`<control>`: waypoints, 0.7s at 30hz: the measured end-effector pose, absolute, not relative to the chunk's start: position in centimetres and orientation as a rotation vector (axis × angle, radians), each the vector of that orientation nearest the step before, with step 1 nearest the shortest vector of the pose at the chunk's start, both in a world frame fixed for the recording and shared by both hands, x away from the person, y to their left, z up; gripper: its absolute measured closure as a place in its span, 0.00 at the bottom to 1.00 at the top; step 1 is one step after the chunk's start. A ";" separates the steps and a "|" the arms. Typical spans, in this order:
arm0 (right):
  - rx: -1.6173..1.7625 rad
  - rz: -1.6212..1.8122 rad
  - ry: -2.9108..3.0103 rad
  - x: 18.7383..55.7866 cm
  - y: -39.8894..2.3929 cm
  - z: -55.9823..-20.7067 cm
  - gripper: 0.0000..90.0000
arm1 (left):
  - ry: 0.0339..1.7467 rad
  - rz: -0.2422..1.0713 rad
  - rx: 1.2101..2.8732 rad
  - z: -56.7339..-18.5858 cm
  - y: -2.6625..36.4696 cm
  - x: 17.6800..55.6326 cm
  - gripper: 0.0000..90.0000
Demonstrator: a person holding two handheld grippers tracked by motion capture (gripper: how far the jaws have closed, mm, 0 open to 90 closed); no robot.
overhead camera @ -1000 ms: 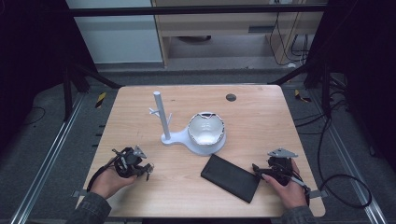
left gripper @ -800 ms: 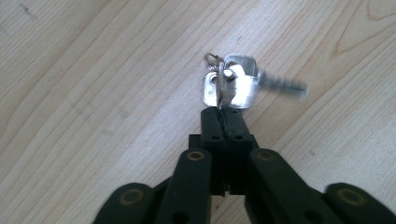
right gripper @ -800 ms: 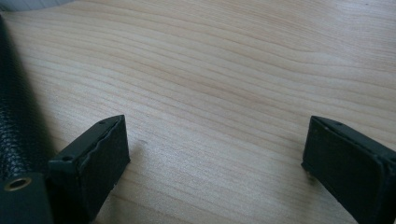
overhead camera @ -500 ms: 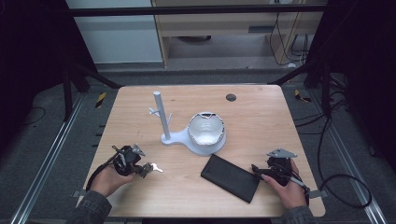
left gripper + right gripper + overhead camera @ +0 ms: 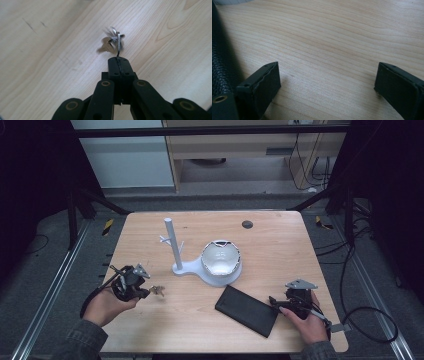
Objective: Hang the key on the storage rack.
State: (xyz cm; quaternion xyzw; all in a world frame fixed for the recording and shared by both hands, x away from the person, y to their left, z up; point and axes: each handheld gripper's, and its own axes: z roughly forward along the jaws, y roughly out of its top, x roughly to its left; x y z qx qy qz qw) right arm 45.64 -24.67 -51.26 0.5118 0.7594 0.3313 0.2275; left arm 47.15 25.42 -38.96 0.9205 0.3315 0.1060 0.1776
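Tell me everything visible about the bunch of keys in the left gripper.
The keys are a small silvery metal bunch on a split ring, blurred. The left gripper is shut on the ring's edge, so they dangle beyond its tips, clear of the wooden table. From above they show left of the white stand.

Bare wood lies all around my left gripper point(image 5: 146, 290), whose fingers point(image 5: 117, 67) pinch a bunch of keys point(image 5: 111, 41) above the surface point(image 5: 150, 325). Between it and the middle stands a white stand point(image 5: 172, 247) with an upright post and short pegs, and a white bowl point(image 5: 221, 261) sits on its base; both block a straight path across. Toward my right gripper point(image 5: 280, 304), a black leather wallet point(image 5: 246, 310) lies flat, touching its near finger point(image 5: 262, 82). Between those wide-apart fingers the wood is free. The far half holds a small dark disc point(image 5: 247, 224).
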 end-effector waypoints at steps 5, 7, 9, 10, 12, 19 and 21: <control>1.411 0.916 2.095 45.6 -24.6 -51.3 0.07 | 0.900 0.339 2.582 -34.1 24.9 47.5 1.00; 1.413 0.917 2.094 45.6 -24.6 -51.2 0.07 | 0.892 0.346 2.582 -32.8 24.7 47.8 1.00; 1.416 0.915 2.093 45.6 -24.6 -51.2 0.07 | 0.878 0.364 2.592 -31.6 24.5 48.1 1.00; 1.416 0.914 2.092 45.6 -24.6 -51.2 0.06 | 0.878 0.387 2.591 -31.0 24.3 48.2 1.00; 1.420 0.914 2.091 45.6 -24.5 -51.2 0.06 | 0.869 0.413 2.580 -29.8 23.9 48.4 1.00; 1.403 0.908 2.101 45.5 -24.4 -51.3 0.06 | 0.864 0.468 2.584 -27.2 22.4 49.8 1.00; 1.405 0.910 2.104 45.4 -24.4 -51.2 0.06 | 0.871 0.480 2.588 -26.9 22.2 50.0 1.00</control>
